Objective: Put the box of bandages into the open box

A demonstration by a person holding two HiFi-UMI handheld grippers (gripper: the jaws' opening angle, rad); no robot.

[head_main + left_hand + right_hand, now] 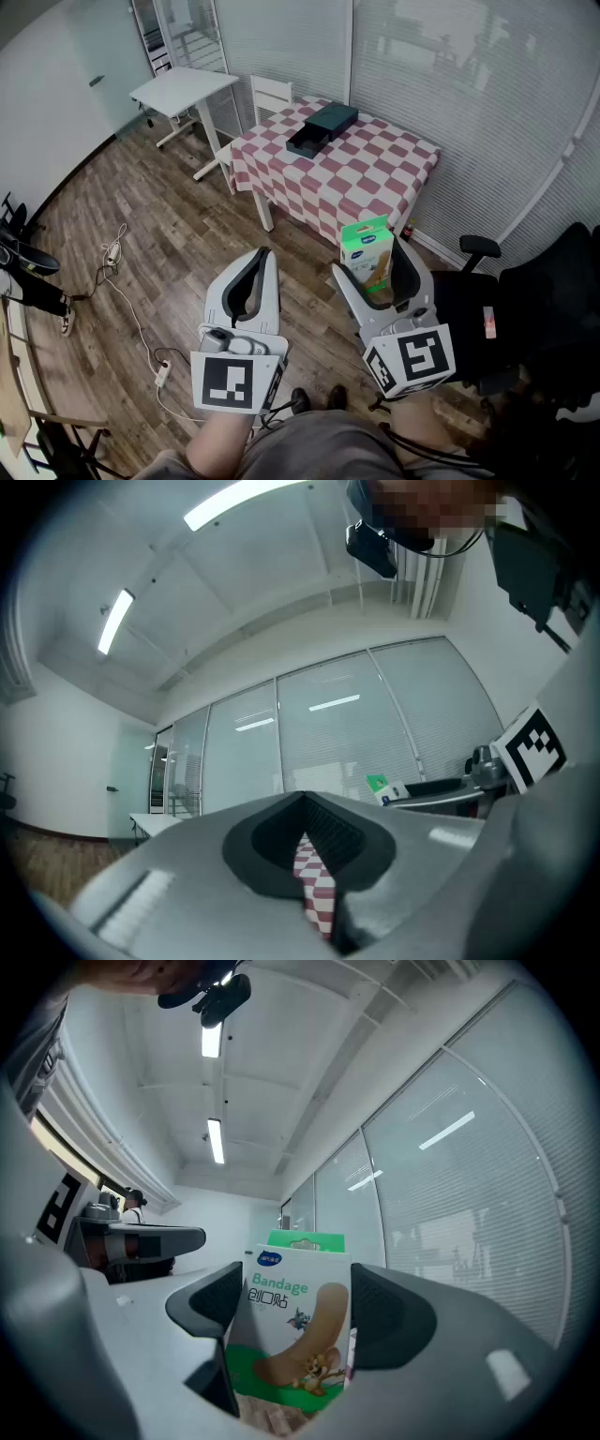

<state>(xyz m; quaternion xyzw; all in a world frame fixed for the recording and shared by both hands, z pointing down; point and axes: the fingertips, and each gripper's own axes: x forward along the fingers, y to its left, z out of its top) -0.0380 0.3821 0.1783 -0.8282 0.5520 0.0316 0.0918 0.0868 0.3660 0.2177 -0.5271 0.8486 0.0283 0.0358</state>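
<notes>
My right gripper [367,259] is shut on the box of bandages [365,241], a green and white carton held upright above the wooden floor. The right gripper view shows the carton [292,1321] filling the gap between the two dark pads [389,1314]. Ahead stands a table with a red and white checked cloth [366,173]. On its far side lies the dark open box [307,142], its other half beside it. My left gripper [264,253] hangs shut and holds nothing; only a thin slit shows between its jaws [305,808]. The carton [379,784] also shows small at the right of the left gripper view.
A white side table [183,87] and a white chair [271,95] stand behind the checked table. A black office chair [525,300] is close on my right. A cable and power strip [161,373] lie on the floor at the left. Glass walls with blinds close off the back.
</notes>
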